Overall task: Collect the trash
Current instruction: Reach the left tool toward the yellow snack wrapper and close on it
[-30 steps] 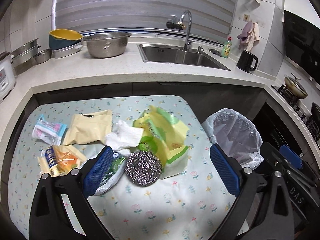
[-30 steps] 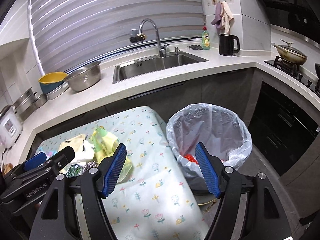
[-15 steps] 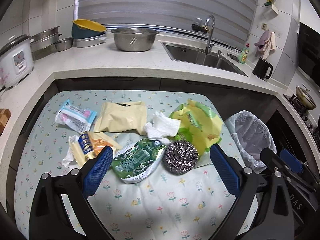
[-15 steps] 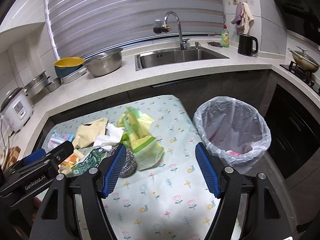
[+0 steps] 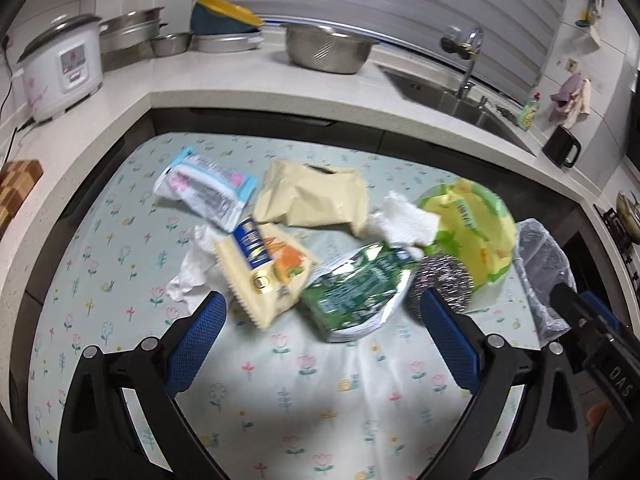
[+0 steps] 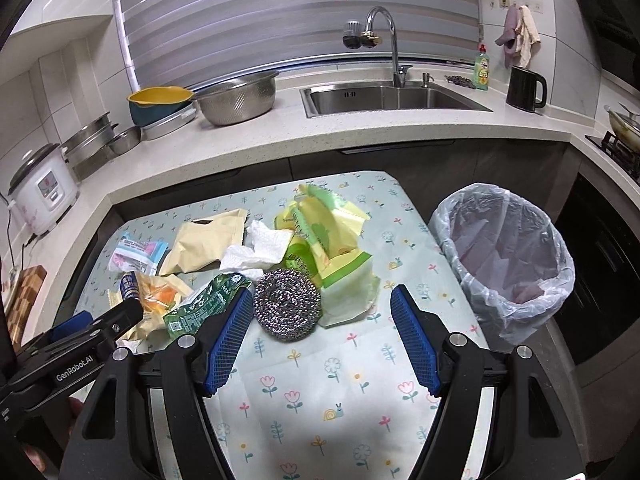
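Change: both views now swung from bin [image 6: 504, 256] to litter | left gripper [image 5: 320, 340], right gripper [image 6: 320, 336] — jaws apart, empty | next: probably scourer [image 6: 287, 306], mid-frame.

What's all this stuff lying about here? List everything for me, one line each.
steel scourer: 1, silver, table front
green wrapper: 1, left of scourer
yellow-green bag: 1, behind scourer
tissue: 1, white, mid-pile
beige pouch: 1, behind tissue
cracker packet: 1, yellow, left
wipes pack: 1, blue-pink, far left
lined bin: 1, right of table
colander: 1, steel, counter
left gripper: jaws open
right gripper: jaws open
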{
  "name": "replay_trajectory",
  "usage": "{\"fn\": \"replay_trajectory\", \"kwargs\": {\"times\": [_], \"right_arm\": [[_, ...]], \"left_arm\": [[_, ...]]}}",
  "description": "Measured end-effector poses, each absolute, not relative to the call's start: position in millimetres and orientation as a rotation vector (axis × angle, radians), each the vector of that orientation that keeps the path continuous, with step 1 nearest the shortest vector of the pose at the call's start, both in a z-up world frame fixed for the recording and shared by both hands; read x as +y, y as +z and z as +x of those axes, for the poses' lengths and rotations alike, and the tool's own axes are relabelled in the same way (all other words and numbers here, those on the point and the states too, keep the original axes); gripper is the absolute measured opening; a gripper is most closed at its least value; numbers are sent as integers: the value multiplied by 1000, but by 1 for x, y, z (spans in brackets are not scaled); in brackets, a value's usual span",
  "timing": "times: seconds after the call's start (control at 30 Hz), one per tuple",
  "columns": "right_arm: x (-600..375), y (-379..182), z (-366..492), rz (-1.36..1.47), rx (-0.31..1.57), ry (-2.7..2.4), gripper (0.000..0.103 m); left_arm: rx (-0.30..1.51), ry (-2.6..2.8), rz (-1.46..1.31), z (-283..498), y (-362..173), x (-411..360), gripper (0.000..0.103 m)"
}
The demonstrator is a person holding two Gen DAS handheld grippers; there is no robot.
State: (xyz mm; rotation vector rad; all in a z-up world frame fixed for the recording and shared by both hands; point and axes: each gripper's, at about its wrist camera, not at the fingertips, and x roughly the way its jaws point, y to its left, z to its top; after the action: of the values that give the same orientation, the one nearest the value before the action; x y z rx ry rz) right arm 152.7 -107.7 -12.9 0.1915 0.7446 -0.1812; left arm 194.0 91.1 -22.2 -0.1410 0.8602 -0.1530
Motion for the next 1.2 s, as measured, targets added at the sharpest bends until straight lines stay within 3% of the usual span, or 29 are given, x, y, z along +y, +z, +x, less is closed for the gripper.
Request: {"fn": "replay_trajectory", "kwargs": {"times": [0.47,0.8,0.83,0.9,0.97,1.03,1.2], "right_arm": [[-81,-55,183,179,831,-127,68],[-97,-62,199,194,833,-159,68],[-101,-62,201,202,831,-165,68],[-107,-62,205,210,822,-181,68],[-112,-61,209,211,814,-193,68],[-116,-62,214,207,810,-203,68],[-130,-68,235,223,810,-224,68]], "left_arm": [[927,-22,-217,208,-61,157,93],[955,-66,-276,222,-67,147,93],[955,-67,-270,224,-67,142,90],[965,-93,-270,228,-70,135,73],[994,-119,-274,233,-74,130,49],[1002,-130,-279,235,-76,128,35],[979,-146,-257,233,-72,123,25]]}}
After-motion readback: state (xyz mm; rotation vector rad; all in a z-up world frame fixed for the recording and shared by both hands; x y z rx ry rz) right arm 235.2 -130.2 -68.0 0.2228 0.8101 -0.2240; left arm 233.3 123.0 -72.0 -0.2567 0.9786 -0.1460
